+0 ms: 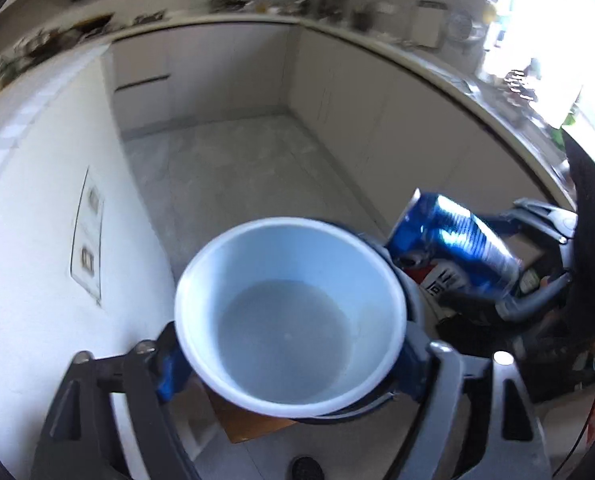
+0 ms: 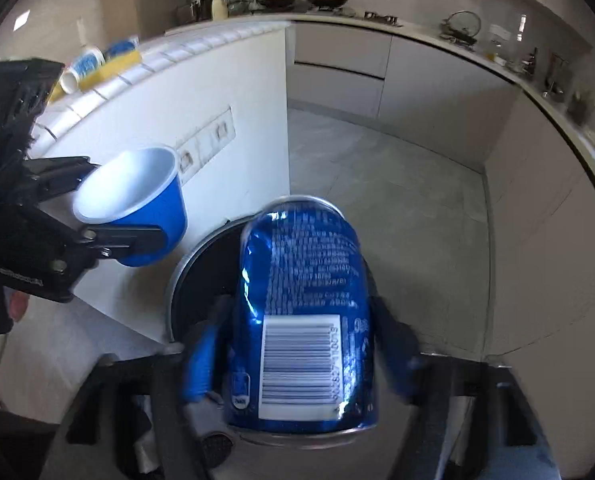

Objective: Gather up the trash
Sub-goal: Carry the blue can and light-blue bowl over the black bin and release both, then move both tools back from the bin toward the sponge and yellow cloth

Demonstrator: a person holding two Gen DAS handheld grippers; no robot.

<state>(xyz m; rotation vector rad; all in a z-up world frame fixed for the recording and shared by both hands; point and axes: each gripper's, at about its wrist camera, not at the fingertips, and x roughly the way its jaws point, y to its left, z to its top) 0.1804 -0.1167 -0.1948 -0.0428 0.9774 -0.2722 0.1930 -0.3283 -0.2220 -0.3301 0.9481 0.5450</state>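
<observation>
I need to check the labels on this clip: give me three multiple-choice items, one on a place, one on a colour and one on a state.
1. Where is the can?
A. In a sink
B. Above the open round bin
C. On a chair

2. What colour is the outside of the paper cup?
A. Red
B. Green
C. Blue

3. What shape is the can in?
A. Dented and creased
B. Smooth and undamaged
C. Crushed into a flat disc

Answers:
1. B: the bin's rim and dark inside show just behind and below the can.
2. C: the cup's wall is blue and its inside white.
3. A: the can's side is buckled but it keeps its full length.
</observation>
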